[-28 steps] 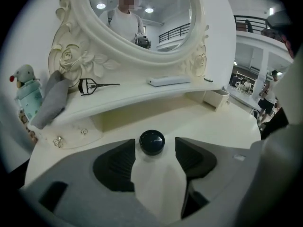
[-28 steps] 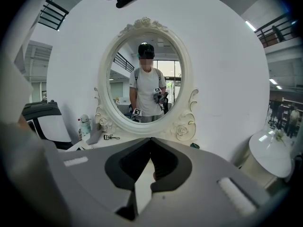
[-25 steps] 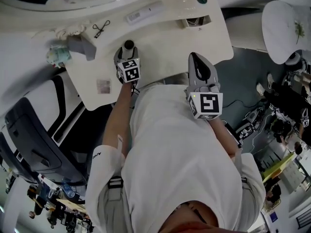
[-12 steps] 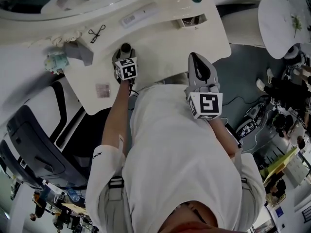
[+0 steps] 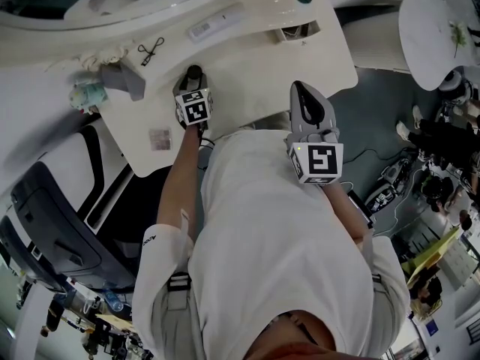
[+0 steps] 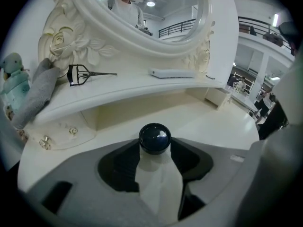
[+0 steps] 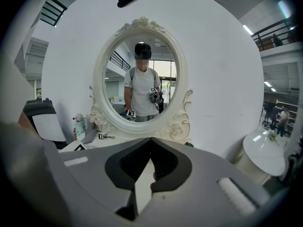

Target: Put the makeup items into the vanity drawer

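While the black-capped bottle point(image 6: 154, 137) stands upright on the counter point(image 5: 255, 66), just before the vanity shelf, the left tongs point(image 6: 154, 151) have just been closing round it and now bear on its cap from both sides. Right tongs point(image 7: 150, 141): pressed together, empty (poised over the counter's near edge). An eyelash curler point(image 6: 81, 74) lies on the shelf.

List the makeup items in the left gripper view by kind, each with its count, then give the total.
eyelash curler: 1
white stick: 1
dark-capped bottle: 1
Total: 3
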Demonstrator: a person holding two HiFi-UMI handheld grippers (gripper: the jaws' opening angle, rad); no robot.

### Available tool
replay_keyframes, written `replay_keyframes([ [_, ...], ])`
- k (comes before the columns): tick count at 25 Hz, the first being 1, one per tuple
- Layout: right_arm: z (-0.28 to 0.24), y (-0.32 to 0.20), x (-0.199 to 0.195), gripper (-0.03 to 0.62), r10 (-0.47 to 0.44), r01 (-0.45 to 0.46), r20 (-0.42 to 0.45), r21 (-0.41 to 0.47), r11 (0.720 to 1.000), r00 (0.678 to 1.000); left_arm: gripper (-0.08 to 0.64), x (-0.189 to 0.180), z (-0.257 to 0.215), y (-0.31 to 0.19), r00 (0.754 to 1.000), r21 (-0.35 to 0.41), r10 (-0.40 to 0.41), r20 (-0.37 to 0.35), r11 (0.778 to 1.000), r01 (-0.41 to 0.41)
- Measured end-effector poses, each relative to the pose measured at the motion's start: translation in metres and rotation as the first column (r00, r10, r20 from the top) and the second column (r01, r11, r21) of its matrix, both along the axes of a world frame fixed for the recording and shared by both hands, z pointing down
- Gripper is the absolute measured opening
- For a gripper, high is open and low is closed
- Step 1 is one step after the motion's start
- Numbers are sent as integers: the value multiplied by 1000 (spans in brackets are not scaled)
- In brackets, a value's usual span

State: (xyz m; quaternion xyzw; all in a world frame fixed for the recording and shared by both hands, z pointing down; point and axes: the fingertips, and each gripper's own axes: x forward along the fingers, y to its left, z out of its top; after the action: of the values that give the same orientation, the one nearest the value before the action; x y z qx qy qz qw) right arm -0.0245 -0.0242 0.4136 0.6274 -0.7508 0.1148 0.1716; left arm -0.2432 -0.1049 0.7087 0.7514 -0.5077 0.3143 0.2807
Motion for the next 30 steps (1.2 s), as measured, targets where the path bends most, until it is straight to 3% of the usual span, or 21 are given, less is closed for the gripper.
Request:
replay_keyframes([
  [6, -1, 1, -2, 6, -5, 5, 4, 6, 1000, 1000, 206, 16, -17, 11, 997, 25, 55, -55, 998, -54],
  [18, -3, 12, -6, 6, -26, 26, 16, 14, 1000, 1000, 206, 60, -76, 22, 979, 150, 133, -152, 983, -110],
  [30, -7, 24, 23, 6, -23, 20, 58, 43, 999, 998, 204, 126, -118, 40, 960, 196, 214, -179, 964, -179],
])
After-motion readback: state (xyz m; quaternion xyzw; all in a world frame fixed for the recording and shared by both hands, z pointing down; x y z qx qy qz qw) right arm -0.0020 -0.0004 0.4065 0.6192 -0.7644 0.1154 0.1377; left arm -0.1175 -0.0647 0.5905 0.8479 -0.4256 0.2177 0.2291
